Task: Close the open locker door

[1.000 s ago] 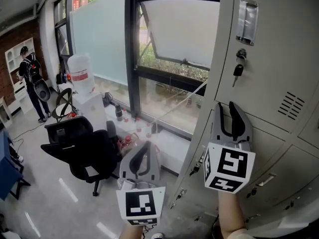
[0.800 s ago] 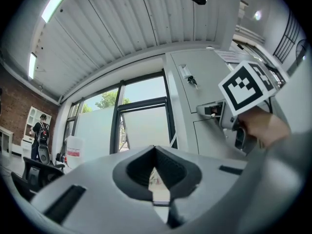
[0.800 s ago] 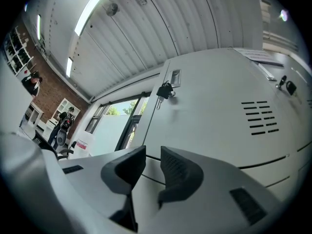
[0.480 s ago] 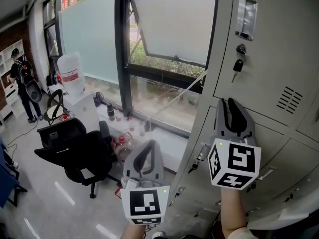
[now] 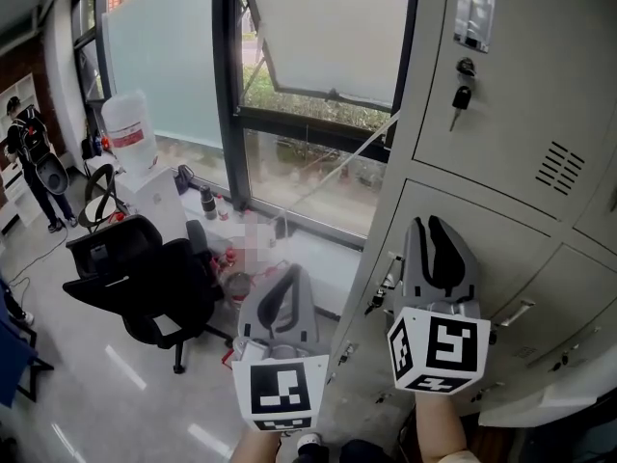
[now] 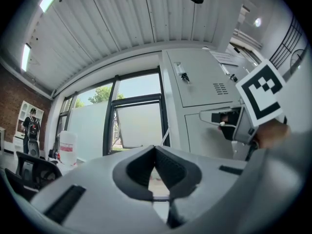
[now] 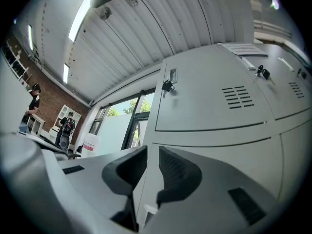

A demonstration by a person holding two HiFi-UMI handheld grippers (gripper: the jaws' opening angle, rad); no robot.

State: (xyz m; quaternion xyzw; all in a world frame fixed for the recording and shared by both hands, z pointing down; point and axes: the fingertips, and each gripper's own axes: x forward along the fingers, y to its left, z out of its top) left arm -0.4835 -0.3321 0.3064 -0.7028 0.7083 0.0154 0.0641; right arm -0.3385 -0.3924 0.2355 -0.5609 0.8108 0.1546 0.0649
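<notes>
Both grippers rise from the bottom edge of the head view, side by side, pointing forward and a little upward. The left gripper (image 5: 291, 272) hangs over the floor in front of the window (image 5: 328, 37), well apart from the lockers (image 5: 511, 85). Its tips meet, leaving only the oval hollow between the curved pads, and it holds nothing. The right gripper (image 5: 433, 223) is held higher, its nose toward the front of a middle-row door (image 5: 501, 249); whether it touches the metal cannot be told. Its jaws have just been closing and now stand a narrow slit apart. Nothing lies between them, and only the locker front shows through the gap. Low at the right, what looks like the open locker door (image 5: 540, 398) juts out from the bottom row, below and to the right of the right gripper.
</notes>
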